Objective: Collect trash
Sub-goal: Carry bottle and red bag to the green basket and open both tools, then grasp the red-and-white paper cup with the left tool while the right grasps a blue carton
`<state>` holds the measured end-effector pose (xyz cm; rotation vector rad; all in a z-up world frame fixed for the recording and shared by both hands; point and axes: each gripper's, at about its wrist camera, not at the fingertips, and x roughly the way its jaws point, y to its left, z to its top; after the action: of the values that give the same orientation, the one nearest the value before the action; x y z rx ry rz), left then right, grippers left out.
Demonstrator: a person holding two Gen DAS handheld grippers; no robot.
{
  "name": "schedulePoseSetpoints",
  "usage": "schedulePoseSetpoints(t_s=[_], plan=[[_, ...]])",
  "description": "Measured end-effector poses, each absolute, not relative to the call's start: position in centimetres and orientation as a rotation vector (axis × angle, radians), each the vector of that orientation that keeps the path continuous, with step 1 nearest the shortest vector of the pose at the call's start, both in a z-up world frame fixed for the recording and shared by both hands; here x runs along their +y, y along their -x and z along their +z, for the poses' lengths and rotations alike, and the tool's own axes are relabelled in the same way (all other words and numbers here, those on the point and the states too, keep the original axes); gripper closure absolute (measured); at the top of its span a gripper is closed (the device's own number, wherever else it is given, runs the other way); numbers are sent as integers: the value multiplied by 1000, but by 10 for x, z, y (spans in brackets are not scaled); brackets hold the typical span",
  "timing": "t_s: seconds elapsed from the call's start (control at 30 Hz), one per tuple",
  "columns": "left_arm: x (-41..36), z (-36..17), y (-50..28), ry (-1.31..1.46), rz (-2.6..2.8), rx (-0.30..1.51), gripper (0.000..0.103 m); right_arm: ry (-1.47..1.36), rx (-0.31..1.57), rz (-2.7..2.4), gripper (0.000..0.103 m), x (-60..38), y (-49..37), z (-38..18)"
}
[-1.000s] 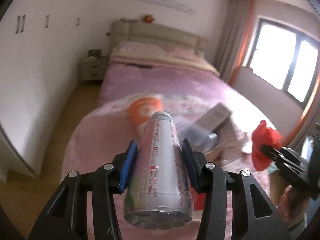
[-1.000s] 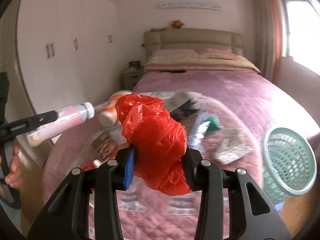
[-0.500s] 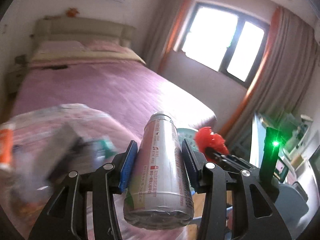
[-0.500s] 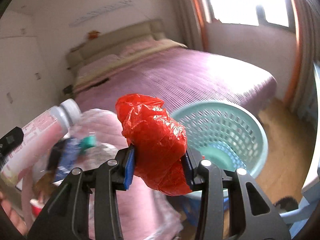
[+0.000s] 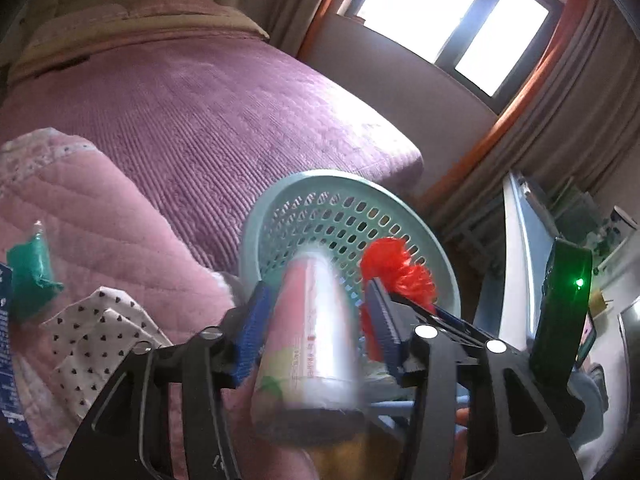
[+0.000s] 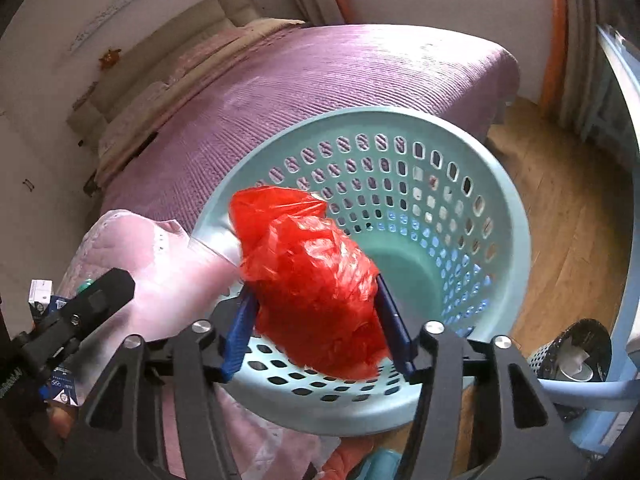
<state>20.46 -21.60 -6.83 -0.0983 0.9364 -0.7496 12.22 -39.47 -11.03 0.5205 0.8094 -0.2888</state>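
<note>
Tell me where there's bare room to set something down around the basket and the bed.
The basket floor looks bare. The purple bedspread is open from the pillows down to the basket. The pink quilt corner is crowded: green packet, dotted cloth. Wood floor right of the basket is bare up to the black bin.

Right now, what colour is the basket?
Pale teal basket, clearest in the right wrist view.

Left gripper [image 5: 318,322]: angled downward, jaws just opened wider; the blue pads [image 5: 250,330] stand clear of the bottle [image 5: 312,336] between them. Right gripper [image 6: 316,320]: angled downward, jaws just opened wider; the red bag [image 6: 312,284] sits between the blue pads [image 6: 394,324], and contact cannot be determined.
</note>
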Motion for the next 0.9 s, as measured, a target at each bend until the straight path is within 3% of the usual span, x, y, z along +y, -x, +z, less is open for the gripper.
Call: schedulePoseSetpoints(t_s=[0.1,0.17,0.23,0.5,0.73,0.9], plan=[[-211,-59,-200,86,-741,904,49,-511,790,-292,47,-401,-117,-106],[-202,-49,-193,97,-747,877,40,-492,772,-295,46,-398,-111,-101],[-190,-38,-185,104,-743,838,33,-471,751,-291,37,-392,-105,-95],[-146,16,-141,103,-695,690,32,-331,650,-208,36,-350,-89,-53],[-53,52,-82,117,-525,542,30,-213,526,-80,34,-281,-66,-12],[21,61,-38,135,-308,467,18,-115,469,3,33,-221,-59,-8]])
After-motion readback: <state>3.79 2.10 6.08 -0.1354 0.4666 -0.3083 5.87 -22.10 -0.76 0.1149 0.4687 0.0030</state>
